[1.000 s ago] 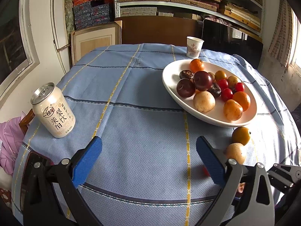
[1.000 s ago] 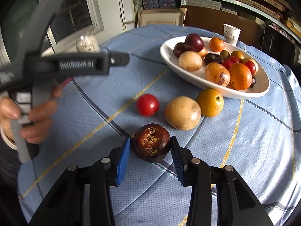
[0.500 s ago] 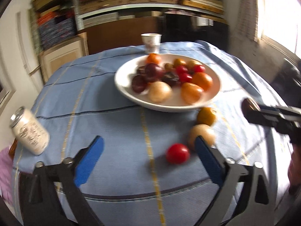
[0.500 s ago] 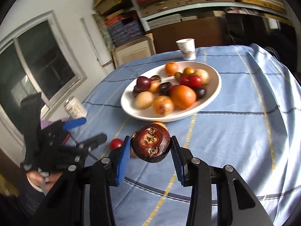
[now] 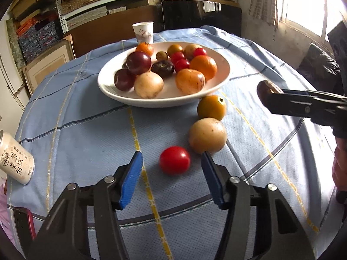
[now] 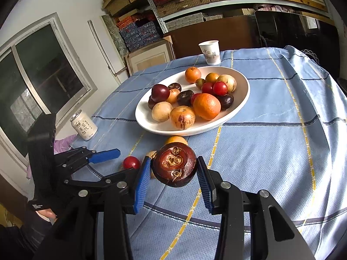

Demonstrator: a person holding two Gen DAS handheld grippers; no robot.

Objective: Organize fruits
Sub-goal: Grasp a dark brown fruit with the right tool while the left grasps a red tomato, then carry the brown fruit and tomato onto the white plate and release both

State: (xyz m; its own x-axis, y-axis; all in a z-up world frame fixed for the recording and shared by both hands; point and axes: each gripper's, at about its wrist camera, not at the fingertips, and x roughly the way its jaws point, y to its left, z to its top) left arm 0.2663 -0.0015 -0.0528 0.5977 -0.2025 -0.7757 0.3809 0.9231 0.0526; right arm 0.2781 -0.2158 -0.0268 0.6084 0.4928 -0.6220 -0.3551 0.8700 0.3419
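A white bowl (image 5: 223, 73) (image 6: 245, 99) of mixed fruit sits mid-table. Three fruits lie loose on the blue cloth in front of it: a red tomato (image 5: 174, 160) (image 6: 131, 162), a pale tan fruit (image 5: 207, 138) and a yellow-orange fruit (image 5: 211, 107). My left gripper (image 5: 171, 173) (image 6: 117, 162) hangs low over the cloth. Its jaws are closing, with the tomato just ahead between the blue pads and not touched by them. My right gripper (image 6: 173, 173) (image 5: 303, 106) is shut on a dark brown fruit (image 6: 174, 166) (image 5: 267, 91), held above the cloth to the right of the loose fruits.
A drink can (image 5: 15, 158) (image 6: 83, 125) stands near the table's left edge. A paper cup (image 5: 142, 32) (image 6: 210, 52) stands behind the bowl. A red-edged flat object (image 5: 21, 223) lies at the near left. Shelves and a window surround the round table.
My left gripper swung right and down to the tomato and its jaws narrowed. My right gripper lifted the dark fruit off the cloth and turned to face the bowl.
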